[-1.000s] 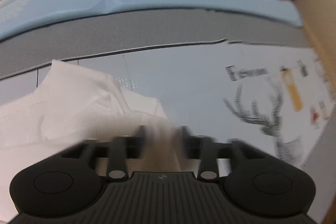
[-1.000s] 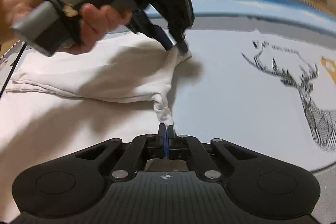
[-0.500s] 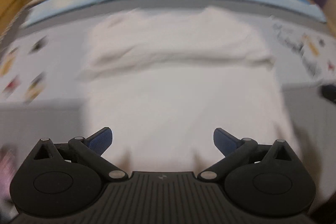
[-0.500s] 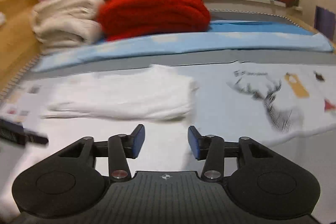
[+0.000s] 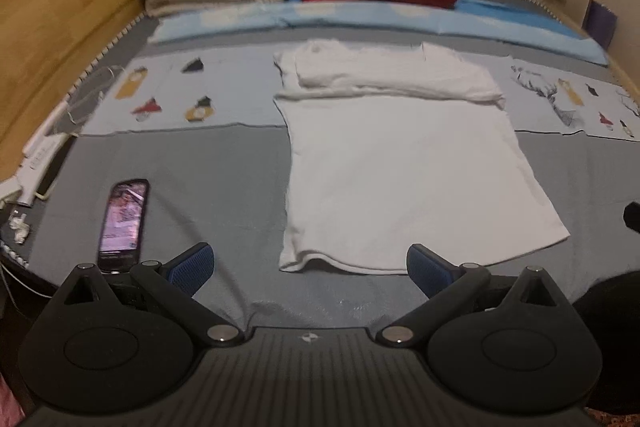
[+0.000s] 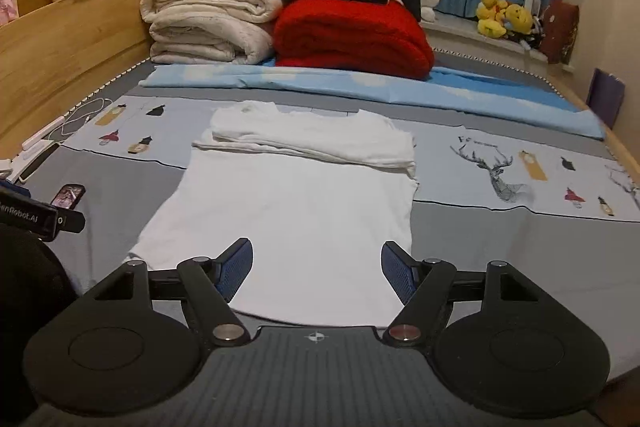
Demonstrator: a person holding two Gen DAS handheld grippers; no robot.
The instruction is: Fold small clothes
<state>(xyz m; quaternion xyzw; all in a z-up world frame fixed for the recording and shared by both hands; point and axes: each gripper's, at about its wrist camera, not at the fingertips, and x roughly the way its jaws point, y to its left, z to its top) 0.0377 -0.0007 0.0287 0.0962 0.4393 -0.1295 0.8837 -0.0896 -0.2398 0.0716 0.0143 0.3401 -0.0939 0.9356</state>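
both grippers hang spread wide and hold nothing: my left gripper (image 5: 310,265) sits just short of the near hem, my right gripper (image 6: 316,265) over the near part of the cloth. one white shirt (image 6: 296,211) lies flat on the grey bed (image 5: 224,179), between the two printed strips, with its far end already turned back into a thick band (image 6: 312,141) across the top.

i judge the shirt light, limp and thin; it will sag and crease if pinched in the middle, so i would take it at the two near hem corners, left (image 5: 290,263) and right (image 5: 558,237), one per gripper, pinching the edge only so the sheet beneath does not come up too. the cotton looks unlikely to slip from the blue pads (image 6: 240,261).

count: one shirt to fold, two grippers. off the work: one phone (image 5: 124,219) lit up to the left, one red blanket (image 6: 352,37), one cream quilt stack (image 6: 208,23), and one blue sheet (image 6: 360,87) beyond the shirt.
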